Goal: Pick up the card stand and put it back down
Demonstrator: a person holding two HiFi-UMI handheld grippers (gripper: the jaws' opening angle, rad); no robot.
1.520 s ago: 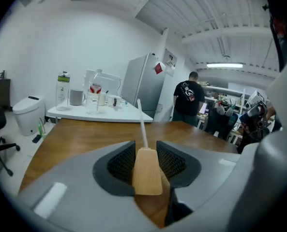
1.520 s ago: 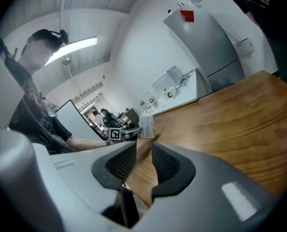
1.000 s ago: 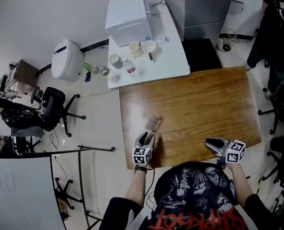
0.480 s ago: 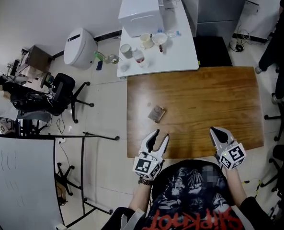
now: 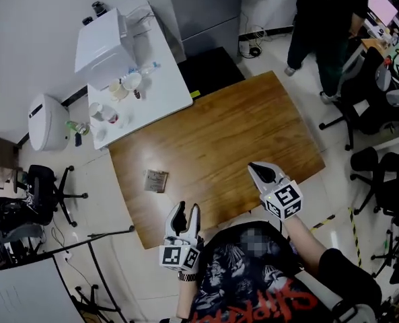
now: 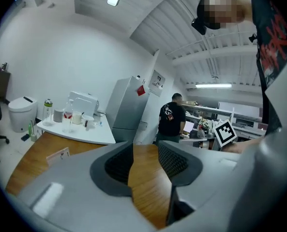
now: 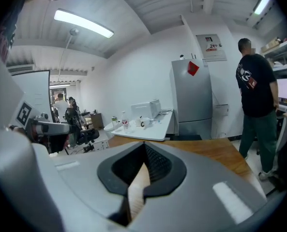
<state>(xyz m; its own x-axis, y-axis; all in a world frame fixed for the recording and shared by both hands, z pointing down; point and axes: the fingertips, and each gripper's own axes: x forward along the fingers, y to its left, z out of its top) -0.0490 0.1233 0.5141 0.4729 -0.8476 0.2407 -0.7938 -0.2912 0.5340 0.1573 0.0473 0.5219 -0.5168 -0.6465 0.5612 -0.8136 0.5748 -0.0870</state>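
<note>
The card stand (image 5: 156, 180), a small clear holder with a printed card, sits on the left part of the wooden table (image 5: 233, 126), with nothing holding it. In the left gripper view the card stand (image 6: 58, 154) shows upright at the far left. My left gripper (image 5: 186, 214) hangs over the table's near edge, below and right of the stand, open and empty, and bare wood shows between the left gripper's (image 6: 145, 156) jaws. My right gripper (image 5: 257, 170) is over the near right of the table, shut on nothing. The right gripper's (image 7: 142, 161) jaws meet at the tips.
A white side table (image 5: 165, 96) with cups, bottles and a white box (image 5: 103, 39) adjoins the far left corner. A grey refrigerator (image 5: 202, 5) stands behind it. A person (image 5: 327, 25) stands at the far right by office chairs (image 5: 360, 106). A black chair (image 5: 41, 184) is at the left.
My left gripper has drawn back from beside the card stand to the table's near edge. The head view has swung, so the table now sits diagonally. The stand stays on the table.
</note>
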